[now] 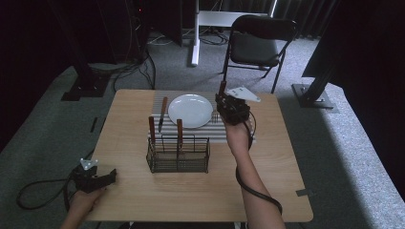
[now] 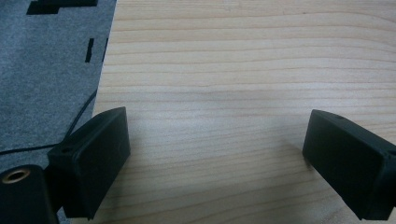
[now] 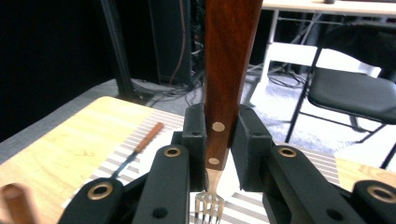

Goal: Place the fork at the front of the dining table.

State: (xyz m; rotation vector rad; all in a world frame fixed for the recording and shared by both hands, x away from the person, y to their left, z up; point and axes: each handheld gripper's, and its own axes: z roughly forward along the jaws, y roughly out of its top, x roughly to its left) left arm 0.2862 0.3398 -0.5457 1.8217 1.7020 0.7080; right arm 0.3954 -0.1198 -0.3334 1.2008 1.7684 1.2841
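My right gripper (image 1: 222, 104) hangs over the right edge of a white plate (image 1: 190, 110), shut on a wooden-handled fork (image 1: 222, 88). The right gripper view has the fork (image 3: 228, 70) upright between the jaws of that gripper (image 3: 217, 135), handle up and tines (image 3: 208, 204) down. A wooden-handled knife (image 1: 163, 113) lies on the striped placemat (image 1: 224, 133) left of the plate. My left gripper (image 1: 106, 177) rests at the table's front left edge; its own view shows the left gripper (image 2: 219, 158) open over bare wood.
A black wire caddy (image 1: 178, 153) stands in front of the plate with two wooden handles (image 1: 179, 129) sticking up. A black folding chair (image 1: 258, 45) stands beyond the table. The table's left edge (image 2: 105, 88) drops to grey carpet. Cables trail from both grippers.
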